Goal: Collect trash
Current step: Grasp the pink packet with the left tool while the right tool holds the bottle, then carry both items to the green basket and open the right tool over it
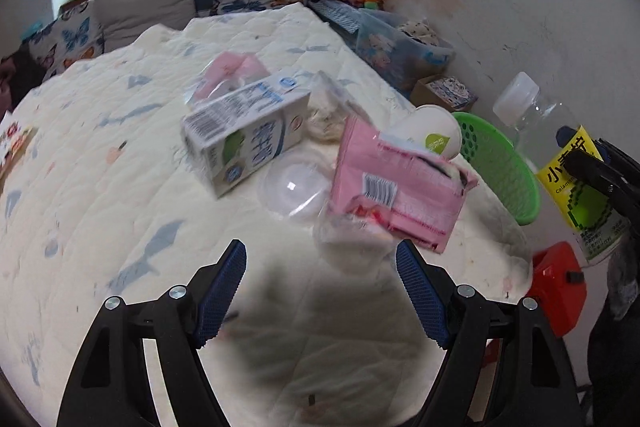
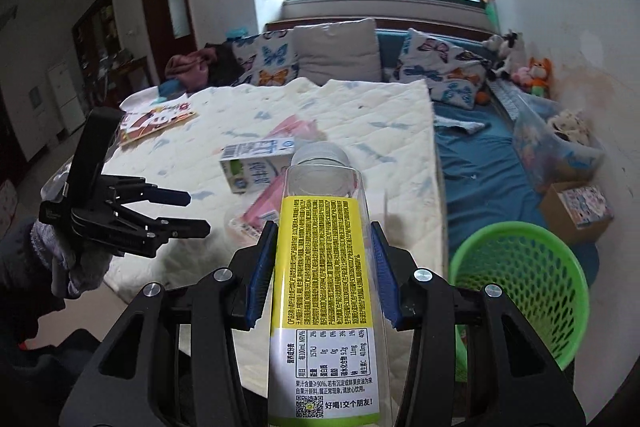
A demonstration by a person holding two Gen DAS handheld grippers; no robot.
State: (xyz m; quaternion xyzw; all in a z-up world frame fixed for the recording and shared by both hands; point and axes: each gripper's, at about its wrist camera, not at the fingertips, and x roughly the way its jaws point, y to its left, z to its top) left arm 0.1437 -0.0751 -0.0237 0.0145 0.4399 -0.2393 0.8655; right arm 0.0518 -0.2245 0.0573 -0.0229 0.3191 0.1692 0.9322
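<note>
Our right hand-held gripper (image 2: pixel 324 275) is clamped on the light, slippery empty bottle (image 2: pixel 322 267) at its label, while our left hand-held gripper (image 1: pixel 320 287) stands apart, empty.

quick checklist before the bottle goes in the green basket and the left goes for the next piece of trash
1. Bottle held: ok, the right gripper is shut on its yellow label, pads on both sides.
2. Bottle capped: ok, white cap on, and it looks empty.
3. Green basket ready: ok, upright beside the bed, to the right of the bottle, mouth open.
4. Bottle over the basket: not ok, it is above the bed's edge.
5. Left gripper free: ok, jaws wide, nothing between them.
6. Next trash in front of the left gripper: ok, pink packet, clear lid and milk carton lie on the quilt.
</note>
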